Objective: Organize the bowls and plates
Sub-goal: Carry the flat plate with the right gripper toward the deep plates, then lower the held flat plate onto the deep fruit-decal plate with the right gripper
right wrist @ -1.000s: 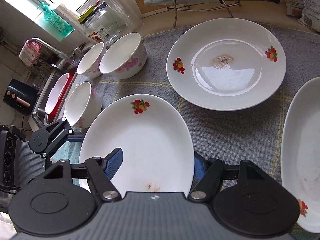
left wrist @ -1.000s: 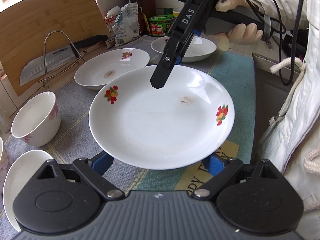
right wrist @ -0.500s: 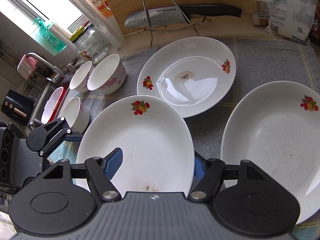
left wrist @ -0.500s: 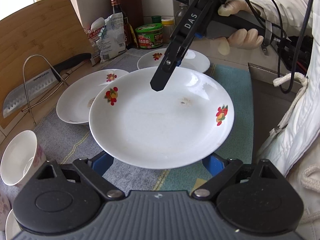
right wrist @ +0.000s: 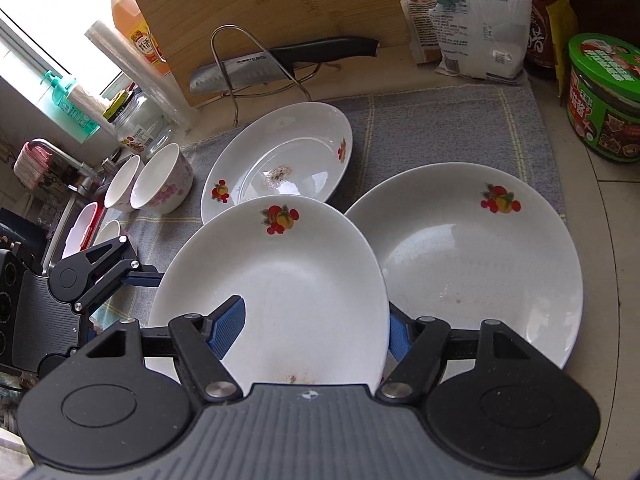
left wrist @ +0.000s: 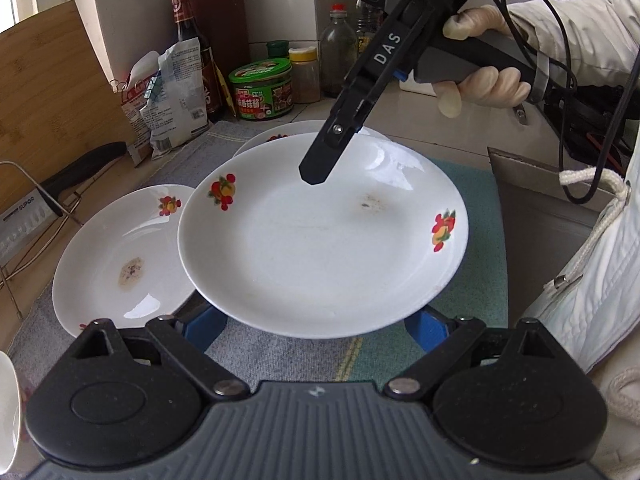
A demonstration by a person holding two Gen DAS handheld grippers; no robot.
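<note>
I have the carried plate [left wrist: 320, 240] up off the surface between both tongs: my right tongs [right wrist: 312, 332] are pinched nearly closed on its near rim, one blue pad on the upper face and one beneath, while my left tongs [left wrist: 316, 324] stand wide with the pads under the opposite rim, cradling rather than squeezing as far as I can see. I judge the job only just begun. Nothing is stacked yet. Just beyond the carried plate, a second plate [right wrist: 472, 260] lies flat on the grey cloth [right wrist: 440, 128], and I think that is where mine should go down. Beside it a third plate [right wrist: 280, 160], with a brown smear in its middle, lies partly under my plate's edge. Further left, pink-flowered bowls [right wrist: 160, 184] stand loose by the sink, still unsorted. At the back, a knife [right wrist: 280, 64] on a wire rack, a cutting board [right wrist: 264, 8], a green tub [right wrist: 604, 100] and bags crowd the surface, leaving little room to swing
</note>
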